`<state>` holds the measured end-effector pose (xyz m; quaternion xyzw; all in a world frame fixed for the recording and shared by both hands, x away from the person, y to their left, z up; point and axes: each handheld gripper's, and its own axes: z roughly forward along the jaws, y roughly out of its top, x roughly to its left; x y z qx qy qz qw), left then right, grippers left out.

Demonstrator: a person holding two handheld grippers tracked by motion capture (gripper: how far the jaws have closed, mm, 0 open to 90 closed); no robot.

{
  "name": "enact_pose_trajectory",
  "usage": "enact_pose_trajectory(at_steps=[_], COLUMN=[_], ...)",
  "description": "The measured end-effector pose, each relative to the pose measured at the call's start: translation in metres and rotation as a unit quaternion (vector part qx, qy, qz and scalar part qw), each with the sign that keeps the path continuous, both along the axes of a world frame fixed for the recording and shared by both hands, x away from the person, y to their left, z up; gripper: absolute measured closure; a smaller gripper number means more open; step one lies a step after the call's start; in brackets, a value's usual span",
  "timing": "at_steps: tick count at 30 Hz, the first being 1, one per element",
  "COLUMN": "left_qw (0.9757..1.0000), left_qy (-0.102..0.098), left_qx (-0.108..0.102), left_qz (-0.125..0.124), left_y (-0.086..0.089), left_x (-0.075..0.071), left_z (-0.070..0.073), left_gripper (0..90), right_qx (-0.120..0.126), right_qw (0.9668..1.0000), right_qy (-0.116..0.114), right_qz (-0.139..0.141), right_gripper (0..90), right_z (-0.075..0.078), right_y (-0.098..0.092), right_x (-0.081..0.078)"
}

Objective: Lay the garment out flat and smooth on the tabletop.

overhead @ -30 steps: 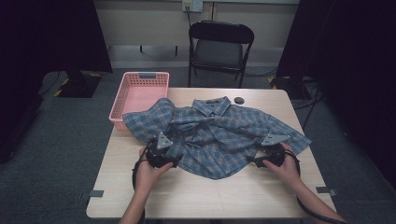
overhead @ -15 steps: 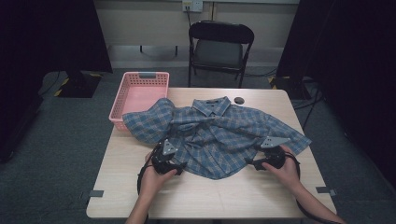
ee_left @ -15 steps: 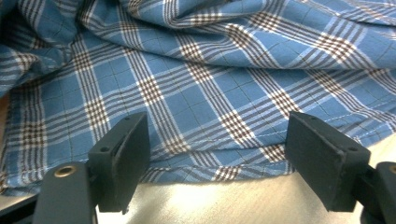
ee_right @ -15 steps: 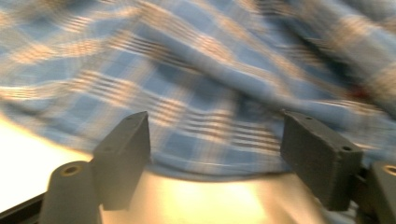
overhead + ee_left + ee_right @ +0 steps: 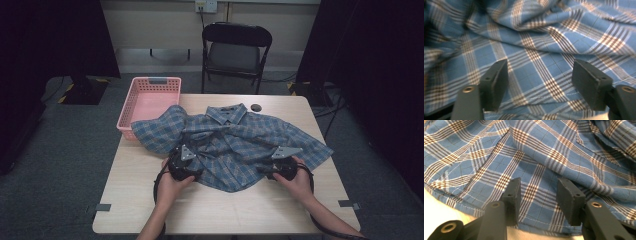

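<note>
In the high view, a blue plaid shirt (image 5: 235, 145) lies rumpled and spread across the wooden table (image 5: 225, 205), collar toward the far edge, one sleeve draped over the rim of the pink basket (image 5: 150, 100) at the table's far left corner. The left gripper (image 5: 183, 165) sits on the shirt's near left hem, the right gripper (image 5: 281, 165) on its near right hem. A small dark round object (image 5: 256, 107) lies just beyond the collar, and a folding chair (image 5: 235, 50) stands behind the table.

In the left gripper view, the jaws stand spread above the plaid cloth, having just been closing a little; the fabric lies beneath and between them, not pinched.

In the right gripper view, the jaws have just been closing and stand narrower apart, straddling the hem by the table edge; the pads do not yet press the cloth.
</note>
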<state>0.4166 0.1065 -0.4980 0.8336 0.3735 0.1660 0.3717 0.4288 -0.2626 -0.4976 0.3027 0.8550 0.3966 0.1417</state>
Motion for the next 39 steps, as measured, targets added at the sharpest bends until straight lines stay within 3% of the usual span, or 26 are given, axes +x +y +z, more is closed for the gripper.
enact_pose_trajectory(at_steps=[7,16,20,23,25,28,32,35,36,38,39], left_qw=[0.9999,0.9999,0.9997,0.9997,0.9997,0.9997,0.9999,0.9999,0.9999,1.0,1.0], left_qy=[-0.004,-0.003,-0.002,-0.002,-0.004,0.012,0.011,0.005,0.003,-0.001,-0.002], left_qx=[-0.005,-0.006,-0.007,-0.006,-0.005,0.002,0.007,0.012,0.013,0.009,0.008], left_qz=[0.008,0.015,0.024,0.026,0.022,0.022,0.01,0.002,0.001,0.0,0.001], left_y=[-0.015,-0.022,-0.024,-0.023,-0.021,-0.019,-0.015,-0.012,-0.011,-0.011,-0.011], left_x=[0.016,0.049,0.051,0.046,0.042,0.035,0.024,0.016,0.015,0.013,0.013], left_z=[-0.002,-0.002,-0.002,-0.002,-0.002,0.002,0.006,0.008,0.008,0.009,0.009], left_gripper=[25.6,24.9,24.9,24.9,24.9,24.4,23.7,23.8,23.8,23.8,23.8], right_qx=[0.004,0.003,0.002,0.0,0.002,-0.011,-0.004,-0.002,0.001,0.016,0.026], right_qw=[0.9997,0.9992,0.999,0.9992,0.9993,0.9999,0.9996,0.9991,0.9994,0.9997,0.9993], right_qy=[0.001,0.0,-0.001,-0.004,-0.008,-0.005,0.028,0.04,0.032,0.017,0.02], right_qz=[-0.023,-0.041,-0.045,-0.041,-0.035,-0.011,0.007,0.013,0.008,-0.011,-0.019], right_gripper=[50.6,49.3,49.4,50.8,72.7,87.9,90.0,90.0,89.5,60.1,53.8], right_z=[-0.001,-0.001,-0.001,-0.001,-0.001,0.002,0.007,0.007,0.007,0.011,0.014], right_y=[0.001,0.012,0.018,0.017,0.012,0.004,-0.016,-0.029,-0.032,-0.034,-0.032], right_x=[0.014,0.041,0.054,0.048,0.037,0.02,0.0,-0.016,-0.02,-0.019,-0.014])
